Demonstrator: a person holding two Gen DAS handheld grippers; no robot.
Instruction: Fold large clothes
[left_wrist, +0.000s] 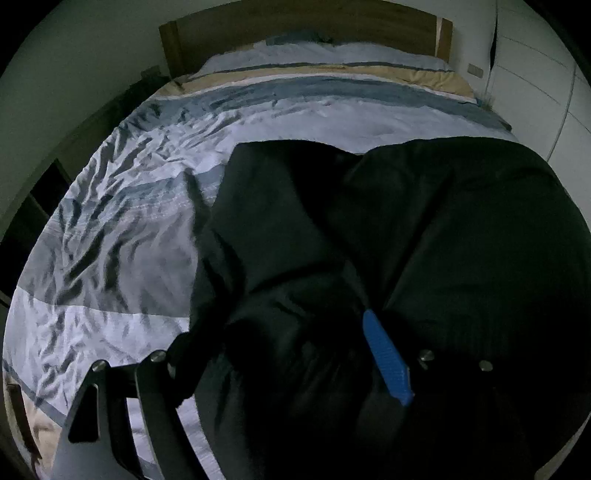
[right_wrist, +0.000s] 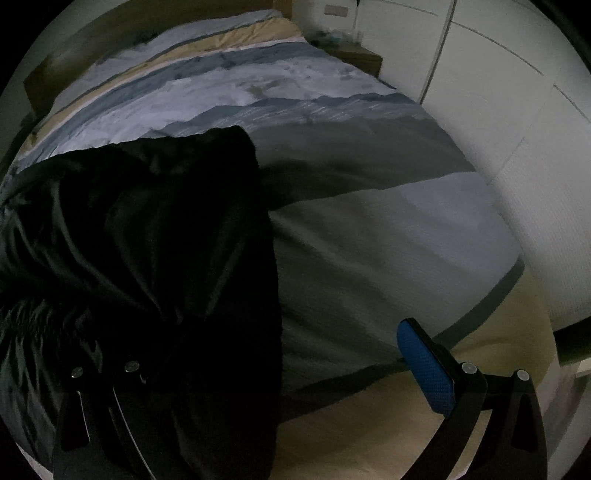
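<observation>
A large black garment (left_wrist: 388, 221) lies crumpled on a bed with a striped duvet (left_wrist: 147, 221). My left gripper (left_wrist: 277, 328) hovers over the garment's left part with its jaws wide apart. Its blue pad (left_wrist: 384, 358) shows bare and no cloth is pinched. In the right wrist view the same black garment (right_wrist: 147, 240) fills the left half. My right gripper (right_wrist: 266, 339) stands open astride the garment's right edge. Its left finger is over the dark cloth and its right finger's blue pad (right_wrist: 424, 369) is over the duvet (right_wrist: 369, 240).
The room is dim. A wooden headboard (left_wrist: 295, 29) stands at the far end of the bed. White wardrobe doors (right_wrist: 517, 129) run along the bed's right side, with a small nightstand (right_wrist: 358, 55) at the far right. Dark shelving (left_wrist: 44, 192) lines the left side.
</observation>
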